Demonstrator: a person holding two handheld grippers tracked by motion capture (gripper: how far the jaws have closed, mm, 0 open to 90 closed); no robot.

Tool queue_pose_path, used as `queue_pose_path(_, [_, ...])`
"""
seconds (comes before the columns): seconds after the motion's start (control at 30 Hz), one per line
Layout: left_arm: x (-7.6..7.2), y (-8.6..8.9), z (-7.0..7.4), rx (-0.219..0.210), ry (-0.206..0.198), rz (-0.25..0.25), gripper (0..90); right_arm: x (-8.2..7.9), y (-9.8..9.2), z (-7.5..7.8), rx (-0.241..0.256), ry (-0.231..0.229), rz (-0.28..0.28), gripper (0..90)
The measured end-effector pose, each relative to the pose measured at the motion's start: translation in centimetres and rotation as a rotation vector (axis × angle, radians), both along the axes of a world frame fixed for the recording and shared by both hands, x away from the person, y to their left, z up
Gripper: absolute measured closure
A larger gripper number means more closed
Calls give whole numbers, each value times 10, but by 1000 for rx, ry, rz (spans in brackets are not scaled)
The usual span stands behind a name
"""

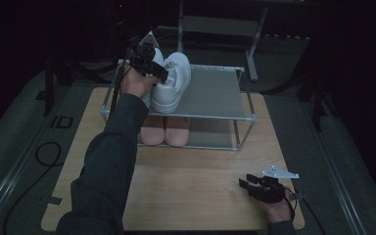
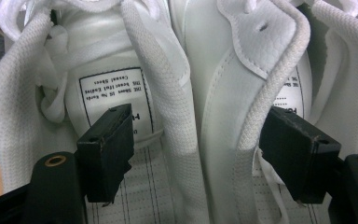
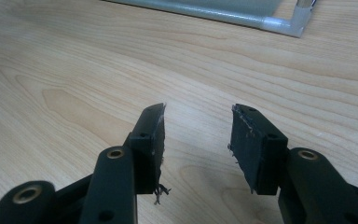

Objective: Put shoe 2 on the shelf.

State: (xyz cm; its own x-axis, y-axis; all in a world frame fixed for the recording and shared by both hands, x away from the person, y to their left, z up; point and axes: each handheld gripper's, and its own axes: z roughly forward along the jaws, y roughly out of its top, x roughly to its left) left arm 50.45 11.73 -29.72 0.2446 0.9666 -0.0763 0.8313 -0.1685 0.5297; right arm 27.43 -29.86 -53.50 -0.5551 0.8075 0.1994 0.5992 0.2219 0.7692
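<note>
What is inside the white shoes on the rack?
One black jaw of the left gripper sits inside each white shoe, beside printed tongue labels. The toe ends are covered, so unseen.

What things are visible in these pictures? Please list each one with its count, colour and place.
white sneakers: 2, white, side by side on top shelf of rack, left end
pink shoes: 2, pink, lower shelf, under the white pair
shoe rack: 1, grey metal, two shelves, far half of table
table: 1, light wood, centre
left gripper: 1, black, open, one of the jaws inside each white sneaker
right gripper: 1, black, open, over bare table near right corner
</note>
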Motion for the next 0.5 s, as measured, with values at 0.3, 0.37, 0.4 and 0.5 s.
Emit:
queue_pose_path(0.3, [-4, -3, 3, 4, -8, 16, 146, 0, 0, 0, -1, 1, 3, 537])
queue_pose_path(0.37, [-5, -3, 3, 3, -6, 16, 130, 0, 0, 0, -1, 0, 4, 536])
queue_pose_path(0.4, [-5, -4, 3, 7, -4, 22, 116, 1, 0, 0, -1, 2, 4, 536])
queue_pose_path(0.5, [-6, -5, 4, 10, 0, 20, 92, 1, 0, 0, -1, 4, 4, 536])
